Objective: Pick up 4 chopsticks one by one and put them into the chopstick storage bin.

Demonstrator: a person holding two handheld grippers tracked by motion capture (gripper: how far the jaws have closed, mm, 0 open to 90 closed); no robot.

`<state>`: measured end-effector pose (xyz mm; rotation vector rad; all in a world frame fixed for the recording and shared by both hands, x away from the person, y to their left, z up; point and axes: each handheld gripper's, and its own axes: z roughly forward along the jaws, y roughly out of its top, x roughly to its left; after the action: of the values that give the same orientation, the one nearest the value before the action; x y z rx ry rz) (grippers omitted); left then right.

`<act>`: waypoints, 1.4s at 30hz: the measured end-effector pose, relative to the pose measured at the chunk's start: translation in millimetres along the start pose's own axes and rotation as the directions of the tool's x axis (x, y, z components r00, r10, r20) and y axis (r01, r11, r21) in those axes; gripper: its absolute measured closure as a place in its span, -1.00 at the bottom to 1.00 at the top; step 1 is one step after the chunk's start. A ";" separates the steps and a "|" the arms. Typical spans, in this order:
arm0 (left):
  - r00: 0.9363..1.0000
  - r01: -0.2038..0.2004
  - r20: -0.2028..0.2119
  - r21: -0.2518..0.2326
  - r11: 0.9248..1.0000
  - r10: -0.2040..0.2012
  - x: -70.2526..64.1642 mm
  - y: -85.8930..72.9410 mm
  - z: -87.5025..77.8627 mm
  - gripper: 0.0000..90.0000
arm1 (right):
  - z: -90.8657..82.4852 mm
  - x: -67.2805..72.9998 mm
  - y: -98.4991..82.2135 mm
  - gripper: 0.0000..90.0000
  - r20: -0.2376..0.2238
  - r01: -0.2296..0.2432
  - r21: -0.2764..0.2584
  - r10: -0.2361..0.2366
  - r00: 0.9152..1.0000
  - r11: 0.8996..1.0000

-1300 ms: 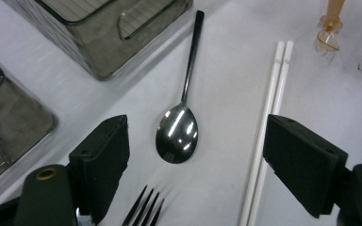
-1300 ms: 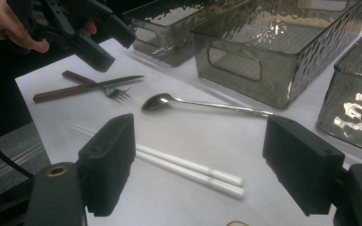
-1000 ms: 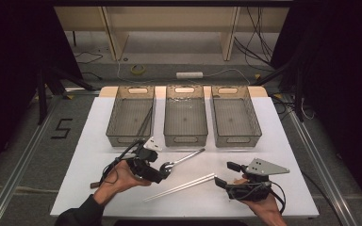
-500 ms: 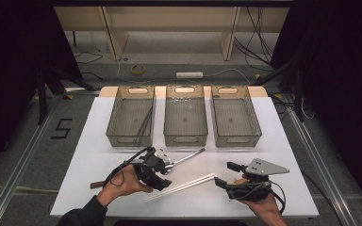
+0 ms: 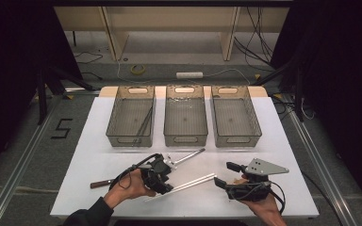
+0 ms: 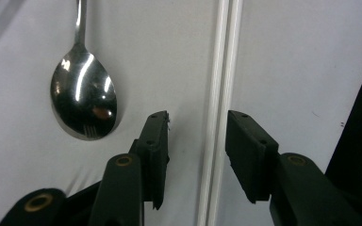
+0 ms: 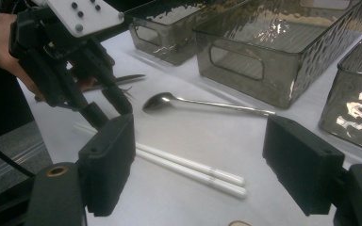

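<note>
The high view looks forward and down on the whole tabletop (image 5: pixel 99 160) from above the person's side, while each gripper view rides close and low over it, looking along its own jaws, and all three share the white chopsticks (image 5: pixel 188 182) lying between the two grippers.

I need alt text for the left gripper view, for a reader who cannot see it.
The left gripper straddles a pair of white chopsticks on the white table; its jaws have been closing, pads not yet touching. A metal spoon lies at upper left.
</note>
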<state>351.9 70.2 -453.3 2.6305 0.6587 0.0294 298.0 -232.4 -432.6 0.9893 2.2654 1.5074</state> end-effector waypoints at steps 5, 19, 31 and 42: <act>1.000 -0.014 0.006 0.012 1.000 0.014 -1.5 -0.1 4.4 0.45 | 0.1 0.0 0.0 -0.40 0.000 -0.001 0.000 0.001 1.000 1.000; 1.000 -0.011 0.012 0.024 1.000 0.011 -3.2 0.6 9.0 0.66 | 0.3 -0.1 -0.1 -0.40 -0.001 -0.001 0.001 0.001 1.000 1.000; 1.000 -0.009 -0.012 0.044 0.999 0.010 -5.6 0.5 13.2 0.79 | 0.1 0.0 0.0 -0.40 0.000 0.000 0.001 0.000 1.000 1.000; 0.999 -0.033 -0.037 0.031 0.999 0.035 -9.2 -1.0 13.9 0.87 | 0.5 0.4 -0.1 -0.40 0.001 0.002 0.004 -0.002 1.000 1.000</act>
<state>345.0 61.3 -465.6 2.6765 0.6317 0.0794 297.9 -231.8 -432.9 0.9886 2.2695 1.5015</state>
